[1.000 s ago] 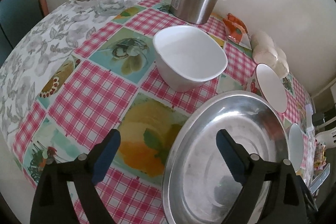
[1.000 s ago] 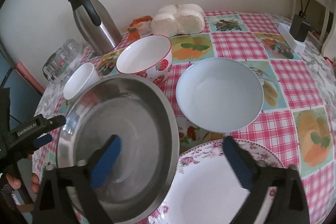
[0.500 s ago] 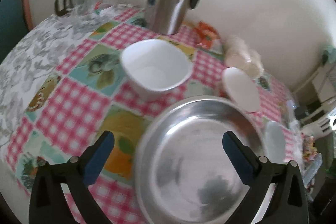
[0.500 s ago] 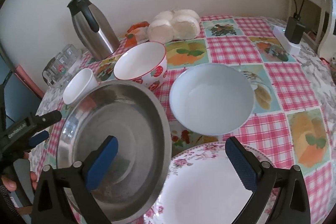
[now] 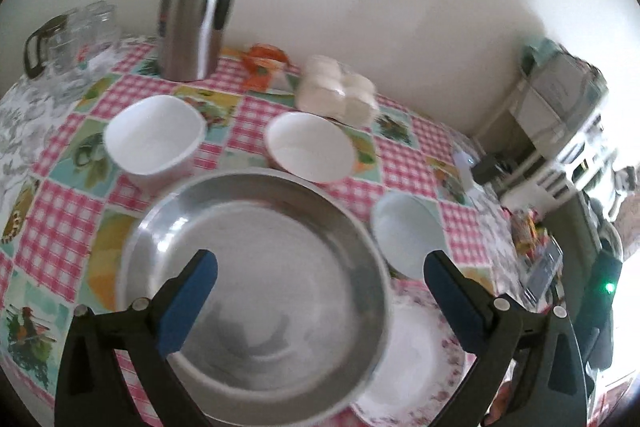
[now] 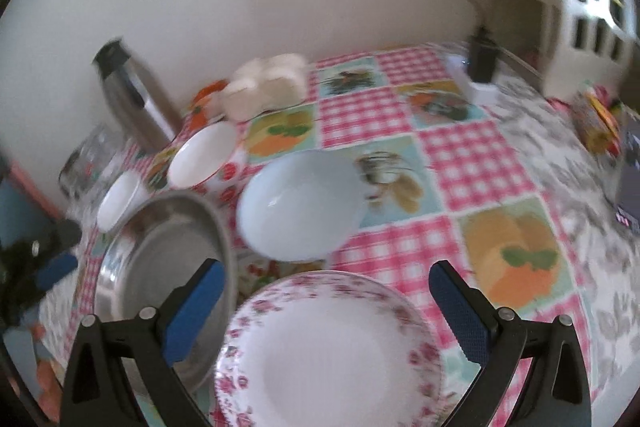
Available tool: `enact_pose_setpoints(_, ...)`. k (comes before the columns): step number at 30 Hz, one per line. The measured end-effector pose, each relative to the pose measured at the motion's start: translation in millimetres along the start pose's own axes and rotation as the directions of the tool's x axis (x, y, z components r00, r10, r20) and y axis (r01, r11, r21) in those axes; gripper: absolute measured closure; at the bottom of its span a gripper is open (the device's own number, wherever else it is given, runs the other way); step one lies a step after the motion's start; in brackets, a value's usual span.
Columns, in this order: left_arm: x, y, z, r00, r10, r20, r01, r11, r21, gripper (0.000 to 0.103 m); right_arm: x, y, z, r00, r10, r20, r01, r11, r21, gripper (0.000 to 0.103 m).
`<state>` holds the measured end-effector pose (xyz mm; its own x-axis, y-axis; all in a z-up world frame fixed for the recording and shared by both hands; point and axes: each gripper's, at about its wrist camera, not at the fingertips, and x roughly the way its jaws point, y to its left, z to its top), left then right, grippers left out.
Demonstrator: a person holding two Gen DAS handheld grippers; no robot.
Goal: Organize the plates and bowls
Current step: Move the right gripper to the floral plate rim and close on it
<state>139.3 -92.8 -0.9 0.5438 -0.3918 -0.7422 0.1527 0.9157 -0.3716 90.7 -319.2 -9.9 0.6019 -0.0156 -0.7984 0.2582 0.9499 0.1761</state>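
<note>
Left gripper (image 5: pixel 320 283) spread wide, nothing pinched, pulled back and higher than second ago: metal pan (image 5: pixel 256 291) now sits whole below fingers on checked tablecloth (image 5: pixel 68 203), flowered plate (image 5: pixel 416 351) newly in sight at pan's right. Right gripper (image 6: pixel 326 291) spread, empty, above flowered plate; earlier hung partly over pan. Blue bowl (image 6: pixel 300 205) just beyond plate, strawberry bowl (image 6: pixel 204 155) and small white bowl (image 6: pixel 118 201) unmoved beside steel jug (image 5: pixel 196 7)

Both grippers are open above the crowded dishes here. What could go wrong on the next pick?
1. The steel basin rim seems to overlap the floral plate; lifting either could drag the other.
2. The pale blue bowl sits close behind the plate, so the open right gripper might knock it.
3. The open left gripper hangs over the basin; its smooth rim may slip.
</note>
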Motion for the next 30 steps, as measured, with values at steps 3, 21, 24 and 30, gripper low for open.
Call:
enact_pose_setpoints(3,6,-17,-8,0.999,-0.014,-0.040,0.015,0.999,0.028,0.000,-7,-20,-2,1.000,-0.030,0.006,0.029,0.999,0.038,0.000)
enact_pose_setpoints(21,33,-86,-52,0.975,-0.070,-0.211,0.097,0.988,0.121,0.001,31,-70,-39,0.971,-0.054,-0.235,0.077,0.993,0.088,0.067)
enact_pose_setpoints(24,33,-87,-52,0.975,-0.078,-0.208,0.104,0.987,0.120,0.001,31,-71,-41,0.972,-0.035,-0.234,0.057,0.995,0.086,0.088)
enact_pose_setpoints(30,33,-91,-52,0.974,-0.082,-0.212,0.113,0.984,0.136,0.001,30,-73,-41,0.972,-0.028,-0.235,0.050,0.995,0.089,0.089)
